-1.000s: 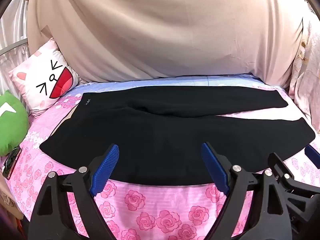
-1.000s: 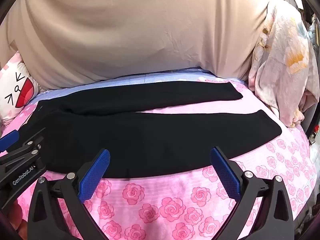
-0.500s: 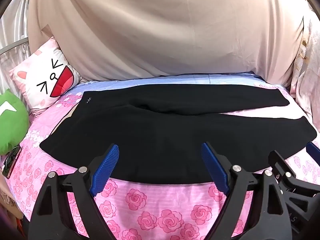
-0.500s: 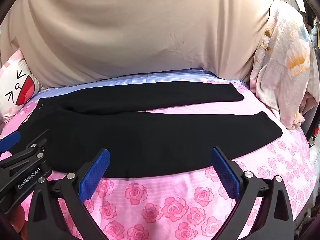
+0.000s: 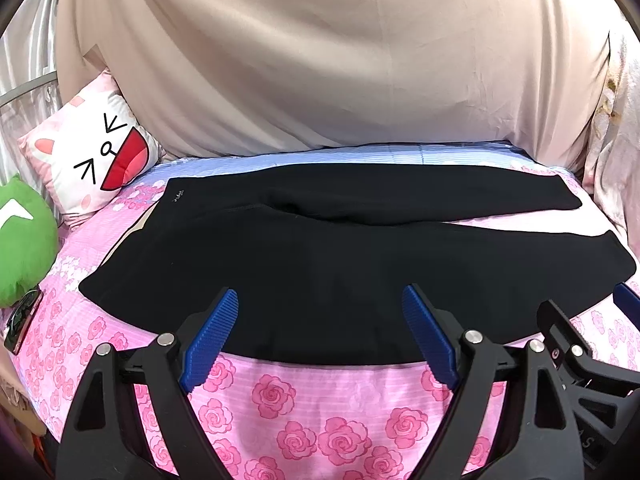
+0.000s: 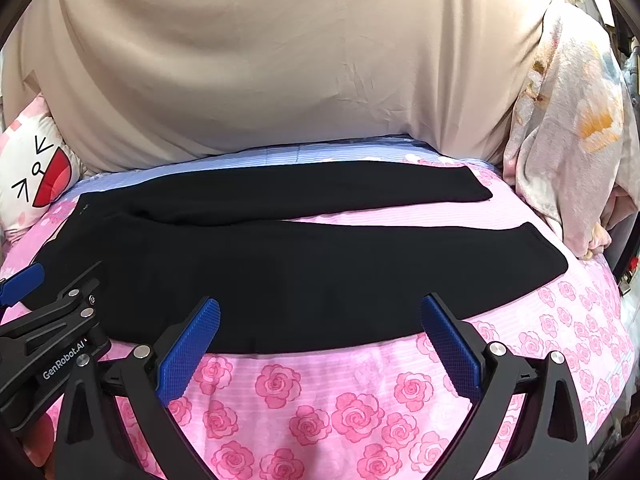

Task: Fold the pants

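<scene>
Across the back of the scene a large beige drape hung down to the far edge of the bed. Below it the pink rose-print bedsheet covered the mattress, with a band of pale blue stripes along the far side. On the sheet the black pants lay spread flat, waistband toward the left and both legs running to the right, the far leg angled away from the near one so that a wedge of sheet showed between them. At the right end of the bed a floral blanket was heaped near the leg cuffs. At the left end a white cat-face pillow leaned against the drape, and a green plush sat just in front of it. The left gripper hovered over the near edge of the pants, its blue pads spread wide with nothing between them. The right gripper hovered beside it, likewise spread wide and holding nothing.
</scene>
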The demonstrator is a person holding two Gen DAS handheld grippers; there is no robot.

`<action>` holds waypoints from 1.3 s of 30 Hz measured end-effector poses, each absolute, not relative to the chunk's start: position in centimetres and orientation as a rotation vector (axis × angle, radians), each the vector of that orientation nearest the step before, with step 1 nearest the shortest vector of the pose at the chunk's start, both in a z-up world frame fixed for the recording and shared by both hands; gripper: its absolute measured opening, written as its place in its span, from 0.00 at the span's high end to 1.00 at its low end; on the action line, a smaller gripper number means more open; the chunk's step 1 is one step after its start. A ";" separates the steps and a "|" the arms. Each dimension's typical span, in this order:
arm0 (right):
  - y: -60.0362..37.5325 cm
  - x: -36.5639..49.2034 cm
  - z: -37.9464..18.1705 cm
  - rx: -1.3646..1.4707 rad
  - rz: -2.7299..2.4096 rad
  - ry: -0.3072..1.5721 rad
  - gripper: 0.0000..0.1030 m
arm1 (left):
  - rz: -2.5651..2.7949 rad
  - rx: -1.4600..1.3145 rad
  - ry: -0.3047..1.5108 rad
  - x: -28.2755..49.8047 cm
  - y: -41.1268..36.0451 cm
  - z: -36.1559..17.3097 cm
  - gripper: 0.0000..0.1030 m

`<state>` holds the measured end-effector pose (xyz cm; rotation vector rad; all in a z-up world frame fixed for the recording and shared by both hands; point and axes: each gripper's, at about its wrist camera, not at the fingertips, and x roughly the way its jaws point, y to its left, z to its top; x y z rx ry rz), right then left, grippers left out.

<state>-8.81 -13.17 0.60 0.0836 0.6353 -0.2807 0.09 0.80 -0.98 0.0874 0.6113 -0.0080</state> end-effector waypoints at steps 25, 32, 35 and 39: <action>-12.8 -8.8 0.2 0.081 -0.279 0.636 0.05 | -0.004 0.087 0.610 -0.1 0.9 -1.1 0.20; -12.8 -8.8 0.0 0.084 -0.276 0.639 0.05 | -0.004 0.085 0.612 -0.1 1.0 -1.1 0.21; -12.8 -8.8 0.0 0.083 -0.277 0.640 0.05 | -0.002 0.088 0.613 0.0 0.9 -1.2 0.20; -12.8 -8.8 0.0 0.084 -0.277 0.641 0.05 | -0.001 0.090 0.613 0.0 1.0 -1.2 0.21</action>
